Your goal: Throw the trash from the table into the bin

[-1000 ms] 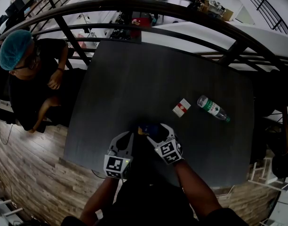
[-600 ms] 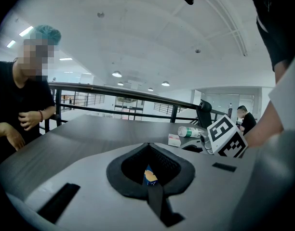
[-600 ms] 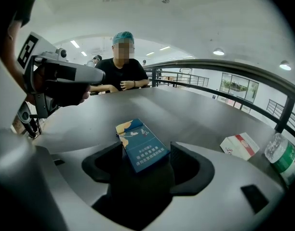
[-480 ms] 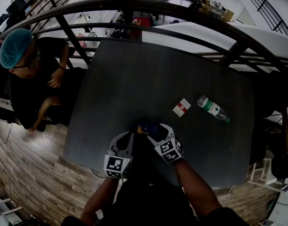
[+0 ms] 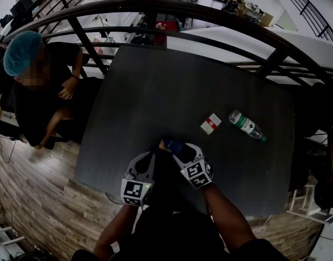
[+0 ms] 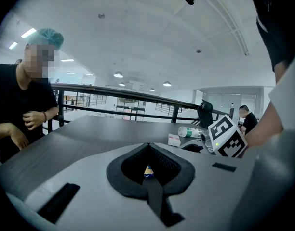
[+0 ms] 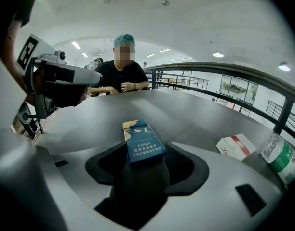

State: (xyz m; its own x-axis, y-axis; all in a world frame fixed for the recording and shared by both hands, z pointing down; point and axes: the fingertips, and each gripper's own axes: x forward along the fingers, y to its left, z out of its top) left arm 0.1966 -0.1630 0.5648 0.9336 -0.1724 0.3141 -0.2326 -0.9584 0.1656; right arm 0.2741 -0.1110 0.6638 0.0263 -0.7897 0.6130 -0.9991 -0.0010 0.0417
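Nearest the viewer, the left gripper (image 6: 148,147) has its grey jaws fully together with nothing between them. Just beside it, the right gripper (image 7: 142,149) has just been closing its jaws, and their black ribbed pads now press both long sides of a blue box (image 7: 141,139). This flat rectangular cardboard pack has a glossy printed face with a pale patch at its far end. It is closed, so what it contains cannot be told, and it sits at the near edge of the table (image 5: 155,91), close to the middle. The table top is a dark, matte, roughly square slab with a faint grain. Farther off, to the right, a red-and-white box (image 5: 210,123) lies flat on the top, a small closed pack of the same shape. Near it, but apart, a bottle (image 5: 246,125) lies on its side with its cap end pointing right. It is a clear plastic cylinder with a green label, and whether it holds liquid cannot be told. At the table's far left corner sits a person (image 5: 41,91) in a black shirt with a teal hair cover (image 5: 22,52). A railing (image 5: 210,12) of dark curved metal bars stands beyond the table. Wooden plank floor (image 5: 36,200) shows at the left.
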